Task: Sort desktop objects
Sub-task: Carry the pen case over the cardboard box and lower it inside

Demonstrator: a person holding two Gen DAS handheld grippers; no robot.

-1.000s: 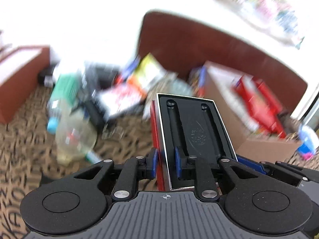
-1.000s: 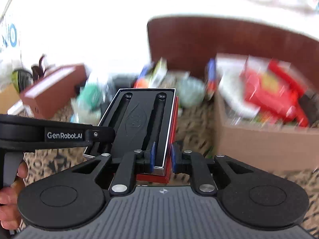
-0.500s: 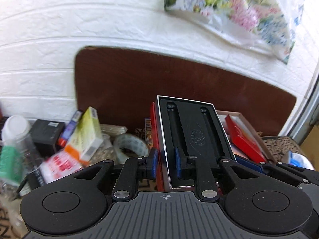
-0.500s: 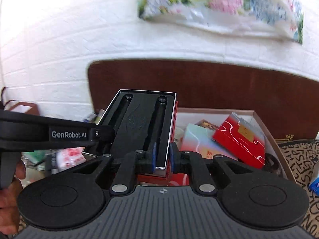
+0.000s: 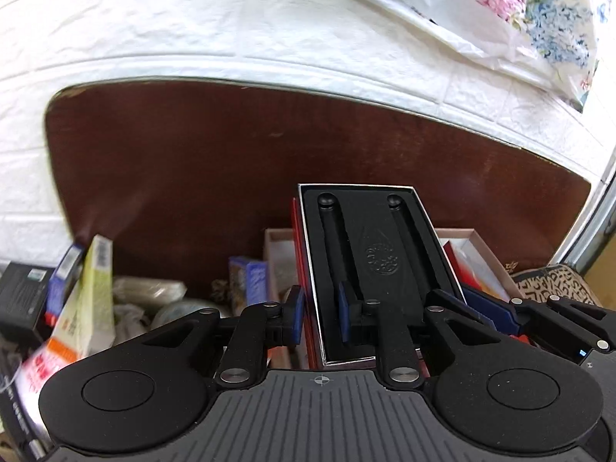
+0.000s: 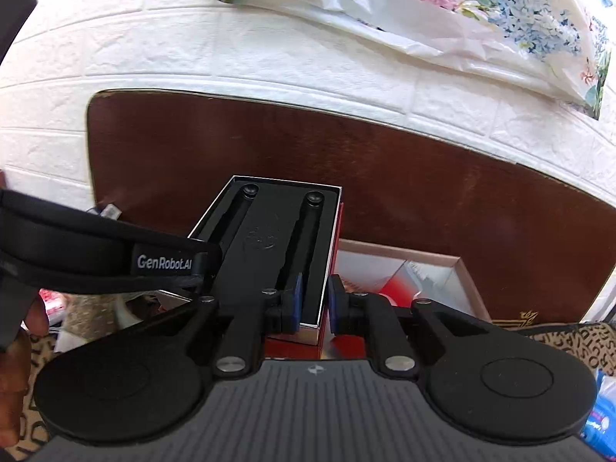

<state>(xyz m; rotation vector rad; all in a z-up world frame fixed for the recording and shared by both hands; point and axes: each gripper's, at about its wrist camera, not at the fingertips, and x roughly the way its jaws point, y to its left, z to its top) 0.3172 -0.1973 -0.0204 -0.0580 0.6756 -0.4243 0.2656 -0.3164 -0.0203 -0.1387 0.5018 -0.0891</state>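
Note:
An open red gift box with a black moulded insert (image 5: 369,261) is held up in the air by both grippers. My left gripper (image 5: 321,319) is shut on the box's left wall. My right gripper (image 6: 312,302) is shut on the box's right wall (image 6: 327,269). The box hangs above and in front of a cardboard box (image 6: 462,269) that holds red and white packets. The right gripper's fingers (image 5: 489,308) show at the right of the left wrist view. The left gripper's body (image 6: 115,258) crosses the left of the right wrist view.
A dark brown board (image 5: 231,177) stands against a white brick wall (image 5: 192,38) behind the cardboard box. Left of it lies a pile of small packages, with a yellow-green carton (image 5: 92,292) and a black box (image 5: 23,296). A floral plastic sheet (image 6: 462,7) hangs above.
Both grippers have carried the gift box upward and toward the cardboard box. The view tilted up from the patterned table to the wall and board. The grip has not changed.

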